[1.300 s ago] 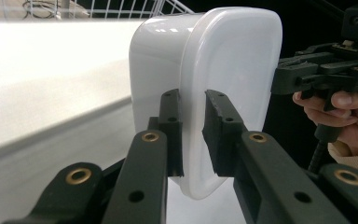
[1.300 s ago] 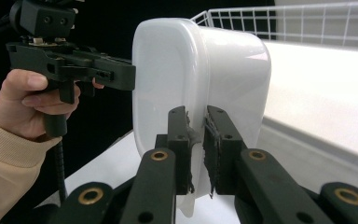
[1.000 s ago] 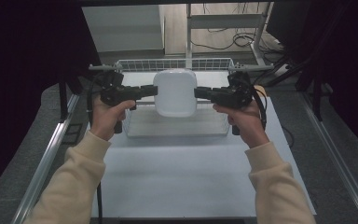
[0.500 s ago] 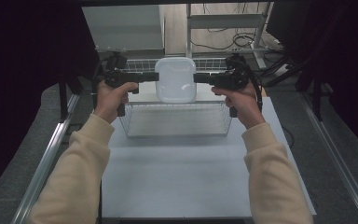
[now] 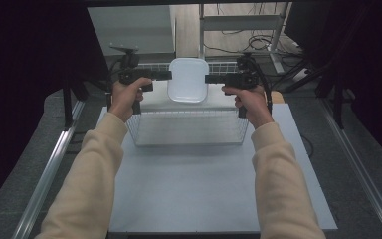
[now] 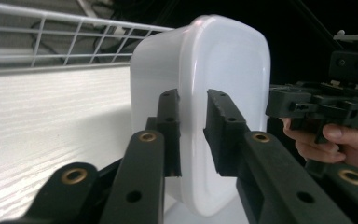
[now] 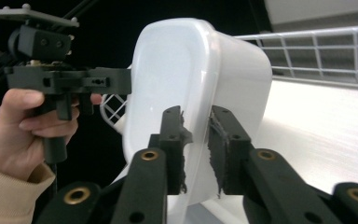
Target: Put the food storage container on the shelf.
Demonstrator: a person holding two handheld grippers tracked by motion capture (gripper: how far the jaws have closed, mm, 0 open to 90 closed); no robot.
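The white tub [image 5: 187, 78] looks like smooth, faintly glossy, translucent plastic, the wire basket [image 5: 189, 128] in front of it like thin white-coated metal, the tabletop [image 5: 194, 184] under the basket matt and pale, and the black gripper pads [image 7: 218, 154] beside the tub's rim rough and frayed.

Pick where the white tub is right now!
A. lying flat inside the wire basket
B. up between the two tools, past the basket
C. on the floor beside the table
B: the white tub sits between the left tool and right tool, beyond the wire basket.
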